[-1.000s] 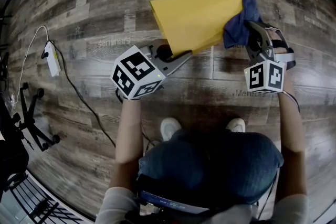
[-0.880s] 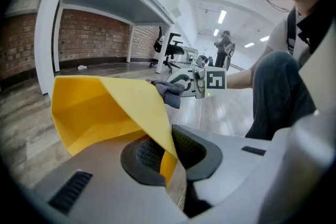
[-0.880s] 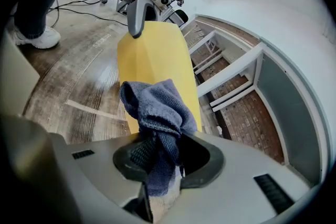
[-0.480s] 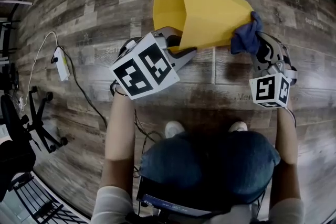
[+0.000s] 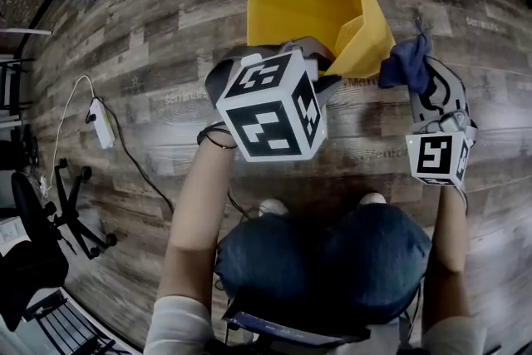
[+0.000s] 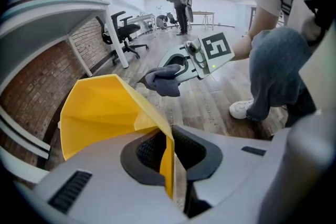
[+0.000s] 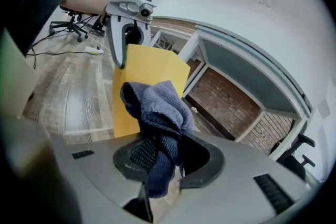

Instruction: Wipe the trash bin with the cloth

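Over at the left edge of the floor (image 5: 150, 37) we've got a white power strip (image 5: 101, 122) on its cable, and a black office chair (image 5: 71, 204) just below it. Moving in, there's the left tool (image 6: 168, 157), jaws pinched nearly together on the near rim of the yellow trash bin (image 5: 312, 0), with the thin wall clamped between the dark pads. The bin is in the upper middle of the head view, tipped so its open mouth faces up at us and we see right down inside. We can't tell whether its far end rests on the floor. Just beside the bin's right outer wall comes the blue cloth (image 5: 406, 62), bunched in a soft lump, and whether it touches the yellow side we can't say. It's gripped by the right tool (image 7: 160, 160), jaws closed on the fabric, with a tail hanging down between them and the rest bulging out ahead toward the bin.
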